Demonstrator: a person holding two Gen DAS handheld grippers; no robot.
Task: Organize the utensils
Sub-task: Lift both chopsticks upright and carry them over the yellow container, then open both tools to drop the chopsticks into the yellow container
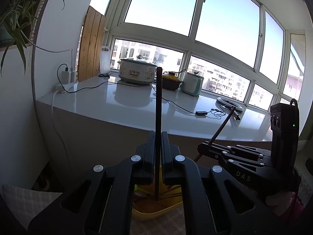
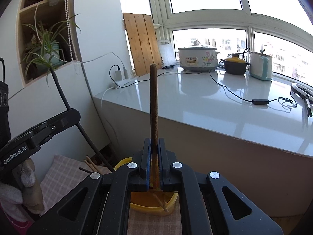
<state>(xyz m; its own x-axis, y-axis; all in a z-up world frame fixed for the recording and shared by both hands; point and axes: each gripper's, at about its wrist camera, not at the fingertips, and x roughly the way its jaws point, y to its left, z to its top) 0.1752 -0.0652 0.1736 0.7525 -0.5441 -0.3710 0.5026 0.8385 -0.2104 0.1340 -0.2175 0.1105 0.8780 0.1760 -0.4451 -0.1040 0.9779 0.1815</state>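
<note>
Over a yellow plastic tub (image 2: pixel 137 205) sitting on a checked cloth (image 2: pixel 64 174), both hand-held grippers are clamped on chopsticks. Left gripper (image 1: pixel 157 137) has its jaws pinched tight on a dark chopstick (image 1: pixel 158 98) that stands almost upright, its lower end reaching down into the tub, where several more chopsticks (image 1: pixel 172 192) lie across the bottom. Right gripper (image 2: pixel 154 145) is likewise closed hard on a brown wooden chopstick (image 2: pixel 153 101), worn and mottled along its length, also held upright with its lower tip down by the tub. From the left wrist view the right gripper (image 1: pixel 203 146) shows off to the side, its chopstick slanting up through the jaws; from the right wrist view the left gripper (image 2: pixel 75 115) shows at the edge with a gloved hand (image 2: pixel 17 188) beneath it. Beyond them runs a glossy white counter (image 2: pixel 195 101) under a wide window (image 1: pixel 195 19), carrying a flowered slow cooker (image 2: pixel 198 58), a small pot with a yellow lid (image 2: pixel 234 65), a pale green appliance (image 2: pixel 261 67), black cables (image 2: pixel 225 86) and a white ring light (image 1: pixel 230 102). A wooden board (image 2: pixel 141 43) leans in the corner beside a white cutting board (image 2: pixel 167 52), and a spider plant (image 2: pixel 45 47) hangs from a wall niche.
</note>
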